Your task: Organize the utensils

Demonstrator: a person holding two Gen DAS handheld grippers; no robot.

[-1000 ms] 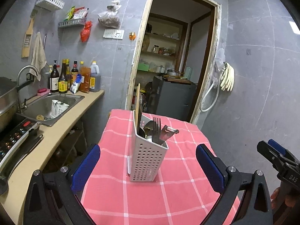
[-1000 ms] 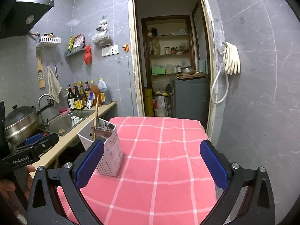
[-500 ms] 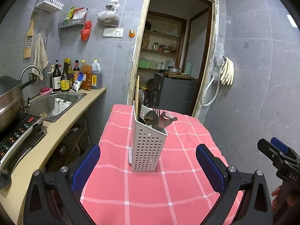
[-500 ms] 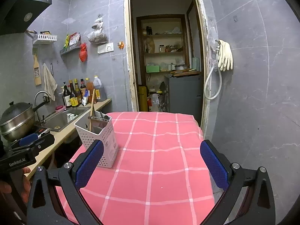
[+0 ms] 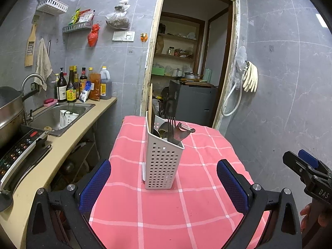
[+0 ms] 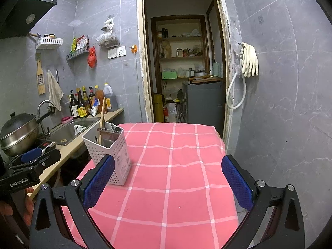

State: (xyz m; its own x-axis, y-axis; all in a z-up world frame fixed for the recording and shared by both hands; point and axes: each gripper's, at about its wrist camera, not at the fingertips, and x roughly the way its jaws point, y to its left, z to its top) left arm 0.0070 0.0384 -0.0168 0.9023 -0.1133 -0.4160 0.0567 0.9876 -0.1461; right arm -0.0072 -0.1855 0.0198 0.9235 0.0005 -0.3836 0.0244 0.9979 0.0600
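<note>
A white perforated utensil holder (image 5: 162,161) stands upright on the pink checked tablecloth (image 5: 166,207). It holds a fork (image 5: 171,127), a spoon, a peeler (image 5: 185,129) and wooden chopsticks (image 5: 149,101). My left gripper (image 5: 164,183) is open, its blue pads level with the holder's base, short of it, nothing between them. The right wrist view has the holder (image 6: 110,155) at the table's left side. My right gripper (image 6: 168,181) is open and empty above the cloth, with its left pad in front of the holder's lower corner.
A counter (image 5: 62,145) runs along the left with a sink (image 5: 60,114), sauce bottles (image 5: 70,89), an induction hob (image 5: 18,155) and a steel pot (image 6: 18,132). A doorway (image 6: 182,72) opens behind the table. Rubber gloves (image 6: 250,62) hang on the right wall.
Both cameras have pulled back and risen a little, so the holder and table sit lower and further away in view. Both grippers stayed open and empty.
</note>
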